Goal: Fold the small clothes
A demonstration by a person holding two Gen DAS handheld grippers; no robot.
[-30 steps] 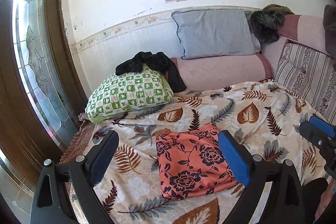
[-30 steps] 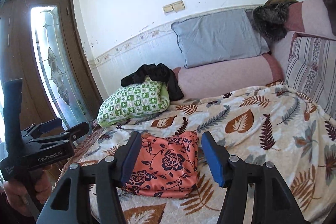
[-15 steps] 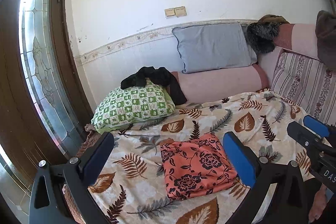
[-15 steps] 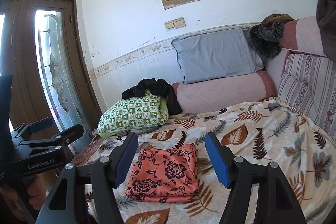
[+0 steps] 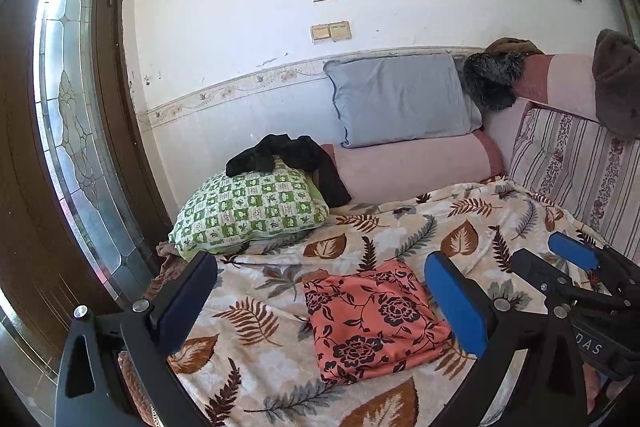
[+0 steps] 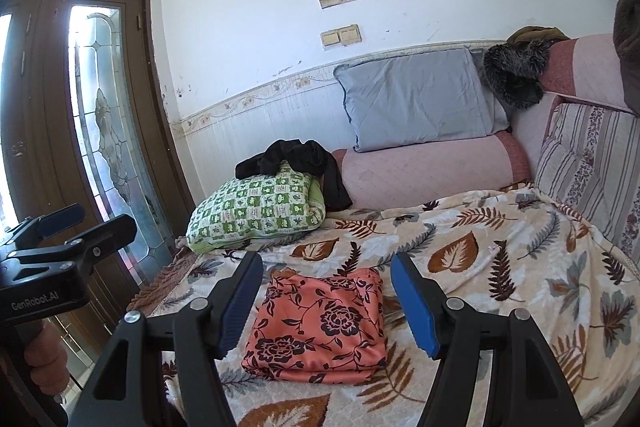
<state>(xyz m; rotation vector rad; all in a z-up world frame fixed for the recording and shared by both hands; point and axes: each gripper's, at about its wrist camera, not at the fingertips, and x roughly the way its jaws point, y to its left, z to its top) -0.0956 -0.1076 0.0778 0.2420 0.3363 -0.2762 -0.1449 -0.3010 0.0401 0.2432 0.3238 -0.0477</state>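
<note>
Folded floral cloth (image 5: pixel 374 319) unmoved on blanket (image 5: pixel 472 227) | left tongs (image 5: pixel 320 303), right tongs (image 6: pixel 326 301) released, drawn back

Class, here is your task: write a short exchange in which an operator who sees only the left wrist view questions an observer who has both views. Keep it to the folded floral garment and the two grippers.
Operator: On the left wrist view, the folded floral garment lies on the leaf-print blanket. I see the right gripper only from the side. Is it open?
Observer: Yes. In the right wrist view, the right gripper has its blue pads wide apart and holds nothing.
Operator: What holds the left gripper? My view shows only its fingers.
Observer: A person's hand is wrapped around the handle below the left gripper, which is open.
</note>
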